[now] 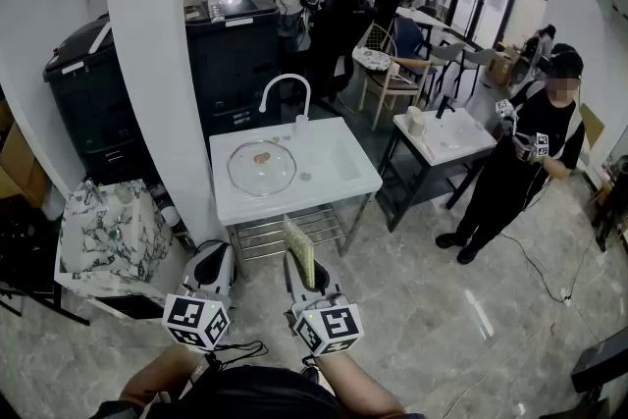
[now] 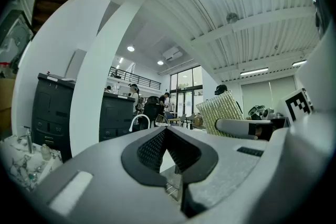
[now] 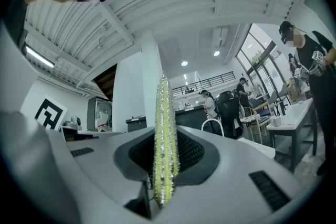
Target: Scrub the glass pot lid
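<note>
The glass pot lid (image 1: 262, 168) lies flat on the left part of the white sink unit (image 1: 339, 196), well ahead of both grippers. My right gripper (image 1: 306, 278) is shut on a yellow-green scrub pad (image 1: 299, 251), which stands upright between its jaws; the same scrub pad (image 3: 165, 139) shows edge-on in the right gripper view. My left gripper (image 1: 212, 272) is held low beside it, jaws shut with nothing between them (image 2: 165, 148). Both grippers hang over the floor in front of the sink. In the left gripper view, the scrub pad (image 2: 220, 110) appears to the right.
A white faucet (image 1: 285, 88) rises behind the lid. A white pillar (image 1: 162, 74) stands left of the sink, a marble-patterned bin (image 1: 110, 235) beside it. A second sink table (image 1: 446, 137) and a person in black (image 1: 520, 162) stand to the right. Several people are at the back.
</note>
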### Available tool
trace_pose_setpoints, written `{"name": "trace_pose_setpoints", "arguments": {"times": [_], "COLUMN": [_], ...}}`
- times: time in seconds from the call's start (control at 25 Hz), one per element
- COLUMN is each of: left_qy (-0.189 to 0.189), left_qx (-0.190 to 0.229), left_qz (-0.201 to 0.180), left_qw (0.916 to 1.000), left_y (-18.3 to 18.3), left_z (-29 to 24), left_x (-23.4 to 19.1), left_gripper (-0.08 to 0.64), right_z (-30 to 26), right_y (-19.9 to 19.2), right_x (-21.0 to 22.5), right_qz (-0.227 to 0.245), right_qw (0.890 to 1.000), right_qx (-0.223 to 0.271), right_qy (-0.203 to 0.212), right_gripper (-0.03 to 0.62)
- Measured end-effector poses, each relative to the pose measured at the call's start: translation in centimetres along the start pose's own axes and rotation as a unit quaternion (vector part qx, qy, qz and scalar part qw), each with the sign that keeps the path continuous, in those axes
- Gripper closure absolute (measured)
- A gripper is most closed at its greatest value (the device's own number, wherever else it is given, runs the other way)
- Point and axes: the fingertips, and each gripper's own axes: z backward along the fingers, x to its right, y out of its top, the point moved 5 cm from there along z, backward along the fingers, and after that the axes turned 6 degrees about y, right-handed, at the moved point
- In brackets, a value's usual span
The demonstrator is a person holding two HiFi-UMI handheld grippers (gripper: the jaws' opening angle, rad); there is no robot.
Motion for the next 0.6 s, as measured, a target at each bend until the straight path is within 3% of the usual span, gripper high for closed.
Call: {"name": "trace_pose_setpoints", "arguments": {"times": [0.6], "left_qy": [0.003], "left_qx": [-0.007], "left_qz": [0.004], "left_qw": [1.0], "left_y": [-0.9], "left_z": [-2.0], "left_x": [0.9], "left_gripper": [0.56], "right_z": [0.1], "right_y": [0.0], "right_x": [2.1], "right_qz": [-0.001], "right_qw": [1.0], "right_qx": [0.008], "right_qy": [0.003], "right_gripper": [0.526]}}
